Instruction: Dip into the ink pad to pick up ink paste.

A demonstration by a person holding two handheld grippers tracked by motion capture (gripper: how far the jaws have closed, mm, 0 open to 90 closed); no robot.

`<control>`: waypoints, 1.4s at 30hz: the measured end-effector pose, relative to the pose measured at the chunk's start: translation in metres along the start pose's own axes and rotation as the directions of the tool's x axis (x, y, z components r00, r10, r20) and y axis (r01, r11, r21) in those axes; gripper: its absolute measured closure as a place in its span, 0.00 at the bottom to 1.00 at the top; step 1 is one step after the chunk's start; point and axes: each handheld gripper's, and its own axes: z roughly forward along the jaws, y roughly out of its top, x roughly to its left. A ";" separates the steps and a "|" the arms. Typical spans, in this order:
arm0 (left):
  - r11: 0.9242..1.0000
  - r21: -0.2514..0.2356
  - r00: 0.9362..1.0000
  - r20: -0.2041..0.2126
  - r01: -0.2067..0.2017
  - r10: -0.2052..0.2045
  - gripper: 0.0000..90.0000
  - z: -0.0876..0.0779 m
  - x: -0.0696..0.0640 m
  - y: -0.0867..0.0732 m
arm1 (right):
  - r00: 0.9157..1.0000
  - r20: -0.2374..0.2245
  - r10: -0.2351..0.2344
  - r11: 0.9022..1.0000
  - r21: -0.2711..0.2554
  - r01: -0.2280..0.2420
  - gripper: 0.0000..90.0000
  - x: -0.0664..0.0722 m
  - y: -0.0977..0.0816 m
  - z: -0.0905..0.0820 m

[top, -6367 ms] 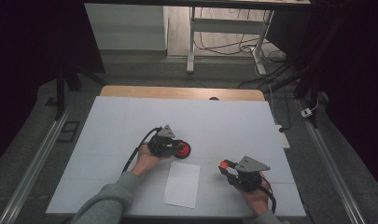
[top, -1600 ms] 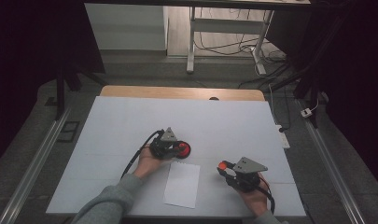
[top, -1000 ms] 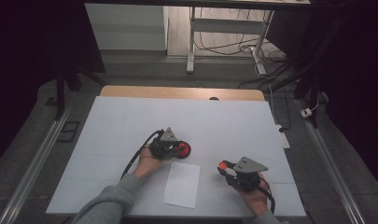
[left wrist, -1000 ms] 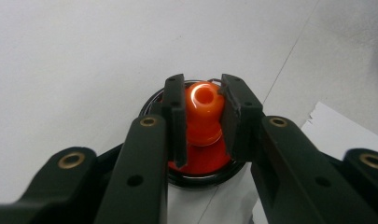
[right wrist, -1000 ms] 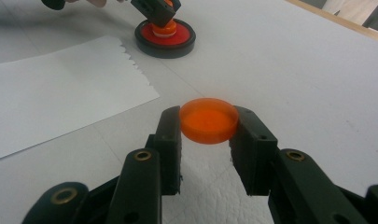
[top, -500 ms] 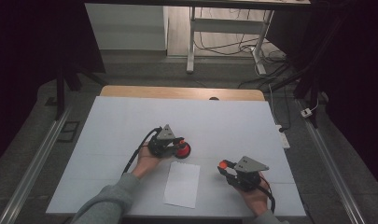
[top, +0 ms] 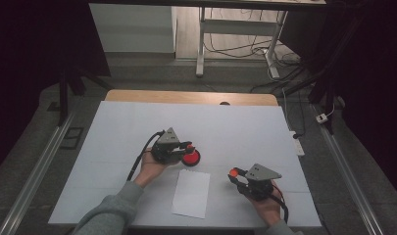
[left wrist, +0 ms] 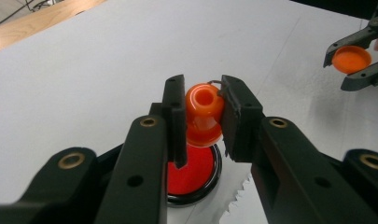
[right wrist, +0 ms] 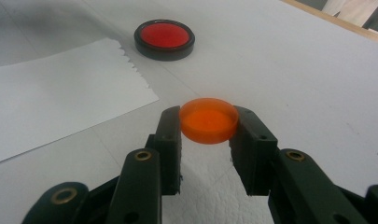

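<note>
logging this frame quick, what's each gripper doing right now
Left gripper: shut on an orange stamp, held over the red ink pad.
Right gripper: shut on an orange cap, held above the table.

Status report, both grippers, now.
Left gripper shut on orange stamp, above red ink pad. Right gripper shut on orange cap. Paper between them.

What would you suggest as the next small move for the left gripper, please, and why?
Probably lower the left gripper a little, to press the orange stamp it holds onto the red ink pad just beneath. The stamp appears lifted clear of the pad, its cap is already off in the right gripper, and the paper lies beside the pad.
</note>
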 end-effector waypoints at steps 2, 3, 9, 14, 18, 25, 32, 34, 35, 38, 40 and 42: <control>1.000 0.000 1.000 0.007 0.007 -0.007 0.81 -0.001 0.000 0.000 | 1.000 0.000 -0.001 1.000 0.000 0.001 0.71 0.000 0.000 0.000; 1.000 0.002 1.000 0.011 0.007 -0.007 0.81 -0.001 -0.001 0.000 | 1.000 -0.001 0.000 1.000 0.000 0.000 0.71 0.000 0.000 0.000; 1.000 -0.004 1.000 0.023 0.007 -0.007 0.81 -0.009 -0.004 0.001 | 1.000 -0.001 0.000 1.000 0.000 0.000 0.71 0.000 0.000 0.000; 1.000 -0.011 0.999 0.033 0.007 -0.007 0.81 -0.017 -0.007 0.002 | 1.000 -0.001 -0.001 1.000 -0.003 0.001 0.71 0.000 0.000 0.000; 1.000 -0.020 0.999 0.040 0.005 -0.005 0.81 -0.023 -0.009 0.003 | 1.000 0.000 0.000 1.000 -0.002 0.000 0.71 0.000 0.000 0.001; 1.000 -0.028 0.998 0.061 0.009 -0.008 0.81 -0.028 -0.012 0.004 | 1.000 -0.003 0.000 1.000 -0.003 0.000 0.71 0.000 0.000 0.001; 1.000 -0.028 0.997 0.082 0.000 0.002 0.80 -0.032 -0.018 0.004 | 1.000 0.000 -0.001 1.000 -0.001 0.001 0.71 0.000 0.000 0.001; 1.000 -0.028 0.996 0.085 -0.004 0.007 0.80 -0.033 -0.020 0.004 | 1.000 0.000 0.000 1.000 -0.001 0.000 0.71 0.000 0.000 0.001; 1.000 -0.027 0.996 0.088 -0.006 0.008 0.80 -0.033 -0.020 0.004 | 1.000 0.001 0.001 1.000 -0.001 -0.001 0.71 0.000 0.000 0.001; 1.000 -0.025 0.995 0.095 -0.011 0.013 0.80 -0.033 -0.023 0.004 | 1.000 0.002 0.000 1.000 -0.002 0.000 0.71 0.000 0.000 0.001; 1.000 -0.025 0.995 0.099 -0.014 0.017 0.80 -0.034 -0.025 0.003 | 1.000 0.003 -0.002 1.000 0.001 0.002 0.71 0.000 0.000 0.001; 0.999 -0.024 0.995 0.100 -0.021 0.023 0.80 -0.035 -0.026 0.003 | 1.000 0.006 -0.003 1.000 0.003 0.003 0.71 -0.001 0.000 0.000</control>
